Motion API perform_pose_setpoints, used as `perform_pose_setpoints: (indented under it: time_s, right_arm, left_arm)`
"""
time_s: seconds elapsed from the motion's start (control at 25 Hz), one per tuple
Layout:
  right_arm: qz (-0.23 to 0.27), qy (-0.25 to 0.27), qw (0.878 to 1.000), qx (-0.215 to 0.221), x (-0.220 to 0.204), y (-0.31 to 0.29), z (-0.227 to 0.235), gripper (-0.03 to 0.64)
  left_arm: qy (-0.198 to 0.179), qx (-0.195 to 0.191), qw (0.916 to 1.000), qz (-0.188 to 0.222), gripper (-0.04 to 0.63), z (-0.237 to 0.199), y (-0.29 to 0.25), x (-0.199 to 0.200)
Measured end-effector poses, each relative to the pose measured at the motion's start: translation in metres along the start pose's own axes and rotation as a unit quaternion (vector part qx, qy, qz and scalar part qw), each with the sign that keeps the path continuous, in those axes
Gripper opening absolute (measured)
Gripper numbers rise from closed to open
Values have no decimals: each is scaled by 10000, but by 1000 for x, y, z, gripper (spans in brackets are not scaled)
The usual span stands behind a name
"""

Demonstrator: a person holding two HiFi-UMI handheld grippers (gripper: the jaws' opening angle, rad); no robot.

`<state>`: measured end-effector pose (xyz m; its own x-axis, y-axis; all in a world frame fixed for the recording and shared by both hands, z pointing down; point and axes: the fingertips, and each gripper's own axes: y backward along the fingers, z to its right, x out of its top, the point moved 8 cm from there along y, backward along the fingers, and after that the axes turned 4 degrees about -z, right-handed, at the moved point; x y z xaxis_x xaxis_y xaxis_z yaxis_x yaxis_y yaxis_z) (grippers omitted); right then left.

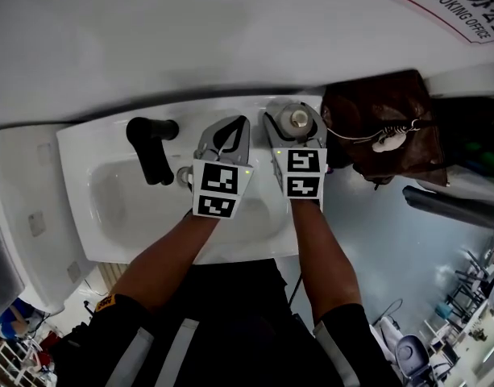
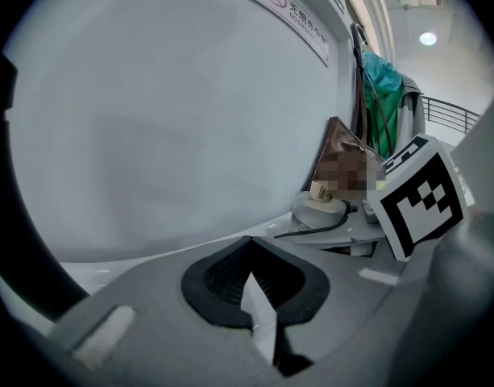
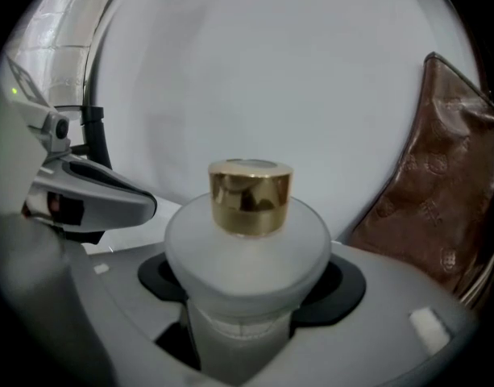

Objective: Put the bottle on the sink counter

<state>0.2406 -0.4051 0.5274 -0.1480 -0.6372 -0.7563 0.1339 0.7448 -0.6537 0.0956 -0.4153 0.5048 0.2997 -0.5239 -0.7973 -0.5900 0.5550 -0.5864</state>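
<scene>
1. While the right gripper (image 1: 296,127) is clamped wide around the frosted body of the bottle (image 3: 247,240), the task reads as unfinished. The placing is in hand, but the release is not done.
2. The bottle stands upright between those jaws, with its gold cap above them, over the rear right corner of the worktop (image 1: 93,135). No view shows its base, so I cannot tell whether it rests on the ledge or hangs just above it.
3. What seems left is to seat the base if it is not down, part the jaws, and draw the gripper back without tipping the bottle.
4. The left gripper (image 1: 229,131) sits just to the left of the right gripper. Its jaws are together with nothing between them, and it plays no part in the hold.
5. Below both grippers is a white glossy sink (image 1: 126,208). The ledge ahead of them is narrow and looks smooth, so I judge that a tall bottle has little room there.
6. A black tap (image 1: 150,156) stands to the left of the left gripper.
7. A brown bag (image 1: 383,119) lies just to the right of the right gripper, close to the bottle.
8. Ahead of both grippers rises a plain pale wall (image 1: 190,39), with a sign (image 1: 464,6) high to the right. A pale floor (image 1: 408,248) shows behind and to the right of the right gripper.
</scene>
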Motion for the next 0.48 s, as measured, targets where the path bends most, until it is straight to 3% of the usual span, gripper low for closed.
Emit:
perform_pose_setpoints:
  time_s: [0.48]
  right_arm:
    - [-228,86,9997,-31,-1,-4,-3,341]
  left_arm:
    - [-12,-1,10000,62,-2,-1,6,1]
